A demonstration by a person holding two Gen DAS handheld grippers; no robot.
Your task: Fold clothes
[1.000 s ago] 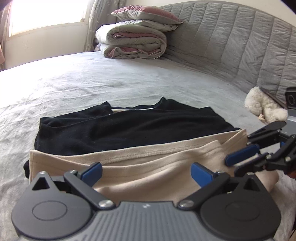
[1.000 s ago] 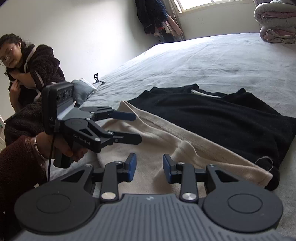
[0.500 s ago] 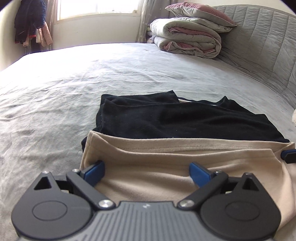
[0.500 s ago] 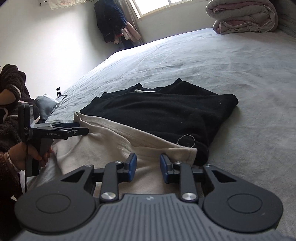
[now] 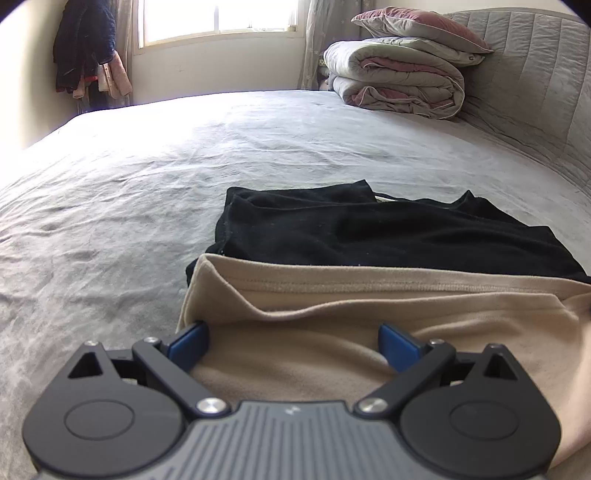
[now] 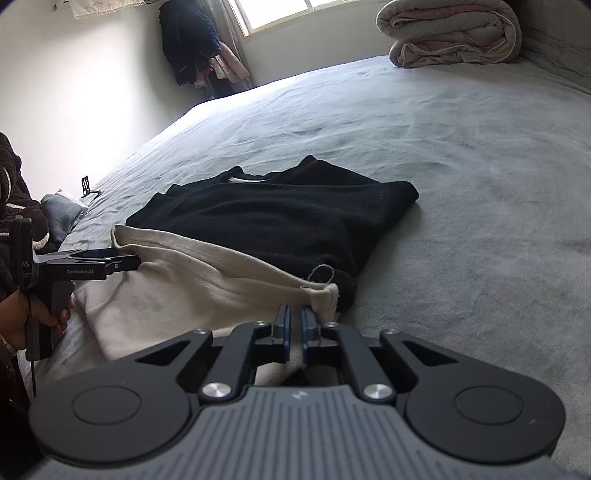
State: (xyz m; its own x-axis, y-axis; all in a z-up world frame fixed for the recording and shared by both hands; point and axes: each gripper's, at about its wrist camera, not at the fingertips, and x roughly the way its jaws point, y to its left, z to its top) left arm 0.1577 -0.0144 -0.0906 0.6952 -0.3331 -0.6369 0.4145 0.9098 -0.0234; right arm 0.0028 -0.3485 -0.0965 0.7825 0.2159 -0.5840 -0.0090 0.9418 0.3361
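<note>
- On the grey bed (image 5: 155, 192) lies a garment, black outside (image 5: 369, 236) with a beige lining (image 5: 332, 332) turned up along its near edge; the black part lies flat behind the beige band.
- Left gripper (image 5: 293, 341): its blue pads are spread wide, over the beige fabric near that band's left corner; whether they touch the cloth cannot be told.
- Right gripper (image 6: 293, 326): its jaws have just been closing and now stand nearly together, with the beige corner (image 6: 325, 295) between the pads, pinched at the garment's right end.
- From the right wrist view, the left gripper (image 6: 125, 260) reaches in from the side at the beige band's far end, held by a hand (image 6: 22, 317) in a dark fuzzy sleeve (image 6: 11, 206).
- A folded quilt (image 5: 399, 81) with a pillow (image 5: 421, 26) on top sits at the far corner by the padded headboard (image 5: 535, 92); dark clothes (image 5: 85, 48) hang beside the window (image 5: 218, 18).
</note>
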